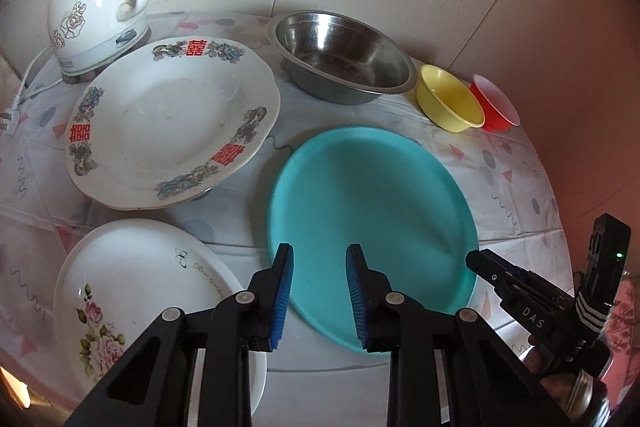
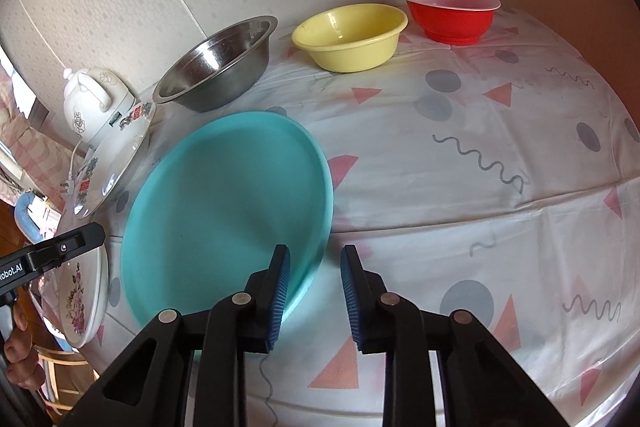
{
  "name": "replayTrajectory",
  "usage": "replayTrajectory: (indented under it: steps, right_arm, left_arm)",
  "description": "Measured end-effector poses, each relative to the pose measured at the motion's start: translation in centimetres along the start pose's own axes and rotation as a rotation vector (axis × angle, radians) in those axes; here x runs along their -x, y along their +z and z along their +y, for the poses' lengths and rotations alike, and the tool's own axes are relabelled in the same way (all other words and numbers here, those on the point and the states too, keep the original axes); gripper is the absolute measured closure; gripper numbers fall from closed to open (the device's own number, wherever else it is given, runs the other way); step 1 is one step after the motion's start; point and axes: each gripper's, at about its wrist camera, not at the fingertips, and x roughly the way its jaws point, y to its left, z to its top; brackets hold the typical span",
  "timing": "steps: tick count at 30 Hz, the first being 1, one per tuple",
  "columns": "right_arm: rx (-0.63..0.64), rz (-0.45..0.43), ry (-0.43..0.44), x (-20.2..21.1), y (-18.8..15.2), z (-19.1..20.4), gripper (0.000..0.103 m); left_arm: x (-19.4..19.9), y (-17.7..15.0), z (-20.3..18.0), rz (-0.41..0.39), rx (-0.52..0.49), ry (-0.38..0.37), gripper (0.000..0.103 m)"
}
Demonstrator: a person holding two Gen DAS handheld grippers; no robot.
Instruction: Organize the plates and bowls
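Left wrist view: your left gripper (image 1: pixel 320 291) hangs over the near rim of the teal plate (image 1: pixel 372 203), jaws narrow w/ nothing between the pads. Right gripper (image 2: pixel 314 293) is narrow & empty too, at the plate's right edge. Slip one pad under the rim before squeezing; it lies flat on the tablecloth (image 2: pixel 480 187).

The left gripper (image 1: pixel 319 255) points steeply down near the table's front edge, its blue-padded jaws narrowed with a gap between them and nothing clamped. The right gripper (image 2: pixel 315 255) hangs just beside it, angled alike, jaws narrowed and likewise empty.
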Motion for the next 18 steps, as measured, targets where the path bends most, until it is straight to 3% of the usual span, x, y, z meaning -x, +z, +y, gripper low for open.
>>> replayTrajectory:
  steps: [10, 18]
  right_arm:
    - [0.115, 0.031, -0.062, -0.2, 0.4, 0.6, 0.086]
    - [0.110, 0.047, -0.112, 0.6, 0.2, -1.0, 0.090]
  left_arm:
    - [-2.9, 2.0, 0.8, 0.057, -0.021, 0.018, 0.076]
    - [-4.5, 1.5, 0.0, 0.111, -0.086, -0.004, 0.077]
